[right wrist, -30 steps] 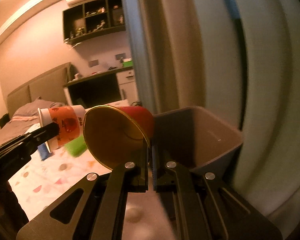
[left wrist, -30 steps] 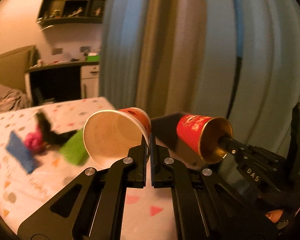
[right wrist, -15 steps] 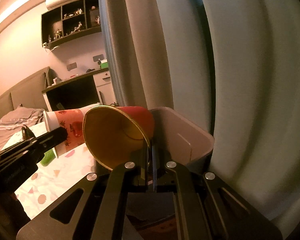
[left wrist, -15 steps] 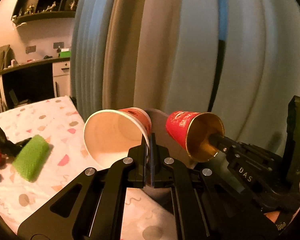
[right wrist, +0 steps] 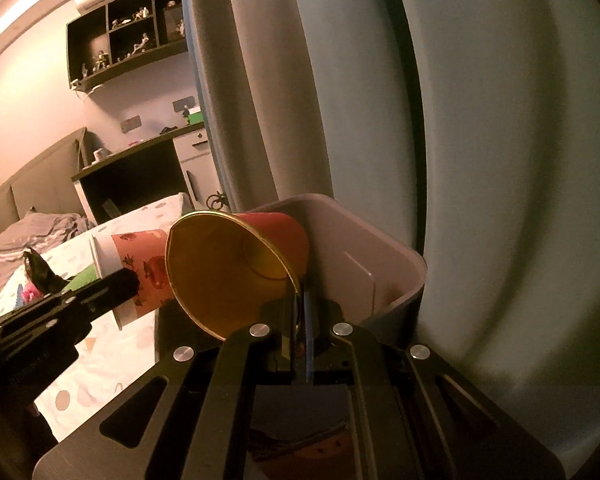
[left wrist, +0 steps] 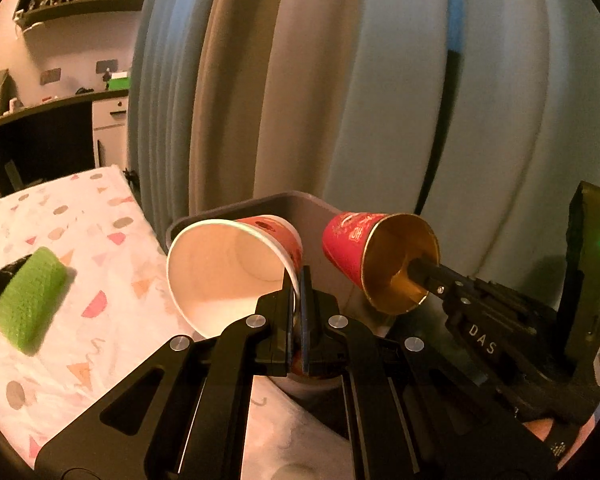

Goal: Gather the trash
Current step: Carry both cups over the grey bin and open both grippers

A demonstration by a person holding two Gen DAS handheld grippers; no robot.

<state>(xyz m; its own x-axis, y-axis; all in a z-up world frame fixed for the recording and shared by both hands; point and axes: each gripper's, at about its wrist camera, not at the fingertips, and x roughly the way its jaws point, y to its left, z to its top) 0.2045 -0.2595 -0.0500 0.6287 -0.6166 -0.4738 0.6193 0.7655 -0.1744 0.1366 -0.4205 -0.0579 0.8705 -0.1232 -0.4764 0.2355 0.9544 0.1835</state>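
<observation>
You hold one cup by its rim in each gripper: the white cup (left wrist: pixel 228 268) in the left gripper (left wrist: pixel 298 304), the gold cup (right wrist: pixel 236 268) in the right gripper (right wrist: pixel 300 320), both above the bin (right wrist: pixel 384 264). If you release the white cup here, it can hit the near rim and fall on the bed (left wrist: pixel 100 320).

Left hand-held gripper (left wrist: pixel 298 280) and right hand-held gripper (right wrist: pixel 300 292), jaws clamped, side by side

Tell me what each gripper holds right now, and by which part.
Left gripper pinches the white-lined paper cup by its rim. Right gripper pinches the gold-lined red cup by its rim. Both hang near the grey bin.
</observation>
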